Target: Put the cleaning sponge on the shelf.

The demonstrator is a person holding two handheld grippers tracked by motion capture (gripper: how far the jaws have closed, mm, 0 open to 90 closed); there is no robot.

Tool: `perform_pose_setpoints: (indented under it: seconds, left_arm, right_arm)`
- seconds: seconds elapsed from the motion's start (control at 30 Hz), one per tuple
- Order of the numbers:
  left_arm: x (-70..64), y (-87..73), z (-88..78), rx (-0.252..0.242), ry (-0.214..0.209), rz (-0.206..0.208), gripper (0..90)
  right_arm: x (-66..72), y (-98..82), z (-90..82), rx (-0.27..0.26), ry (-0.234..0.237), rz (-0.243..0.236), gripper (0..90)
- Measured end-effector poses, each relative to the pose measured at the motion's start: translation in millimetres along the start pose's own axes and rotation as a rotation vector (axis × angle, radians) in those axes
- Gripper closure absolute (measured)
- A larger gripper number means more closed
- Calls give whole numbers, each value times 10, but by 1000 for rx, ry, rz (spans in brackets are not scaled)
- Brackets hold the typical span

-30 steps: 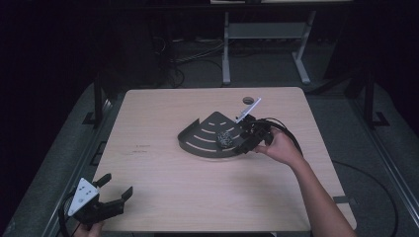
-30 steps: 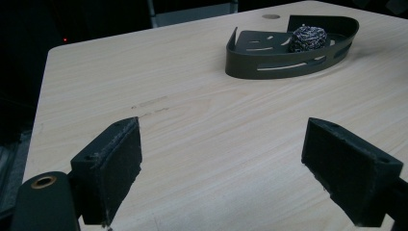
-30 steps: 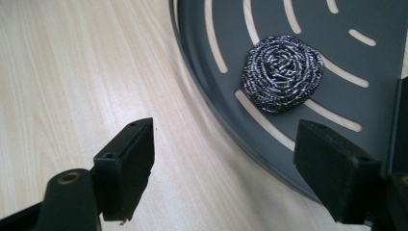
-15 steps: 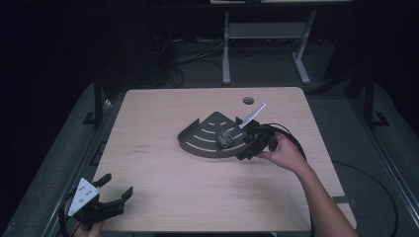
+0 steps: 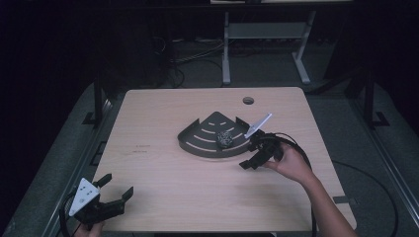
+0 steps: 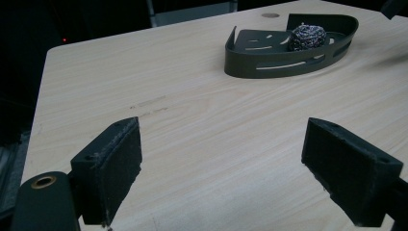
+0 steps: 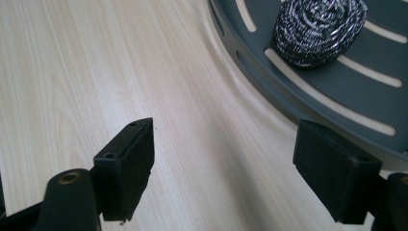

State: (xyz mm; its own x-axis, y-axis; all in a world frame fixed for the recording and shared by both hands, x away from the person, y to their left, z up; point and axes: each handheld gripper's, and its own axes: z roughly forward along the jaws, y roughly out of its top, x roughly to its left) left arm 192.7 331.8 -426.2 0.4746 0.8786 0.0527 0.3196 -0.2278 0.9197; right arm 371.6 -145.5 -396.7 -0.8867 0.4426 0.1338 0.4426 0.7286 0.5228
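With the steel scourer lying in the dark corner tray on the tabletop, your right tongs (open, empty) sit beside the rim, so back clear next, while your left tongs wait open.

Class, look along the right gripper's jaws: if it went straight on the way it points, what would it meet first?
Probably the curved wall of the dark tray. The right gripper, jaws open and empty, points over bare table towards it; the scourer lies beyond, inside the tray. Depth is unclear.
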Motion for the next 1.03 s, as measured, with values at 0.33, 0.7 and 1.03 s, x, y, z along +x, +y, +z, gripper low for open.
perform_pose_setpoints:
  seconds: [0.33,0.7,1.03]
  left_arm:
    - [-6,0,-1,2,-3,1,133]
    - [-14,0,6,3,-4,2,133]
    - [-20,4,27,9,-7,3,133]
  right_arm:
    - [51,-183,9,3,6,12,216]
    - [140,-389,48,6,18,23,213]
    - [289,-570,2,-38,5,12,213]
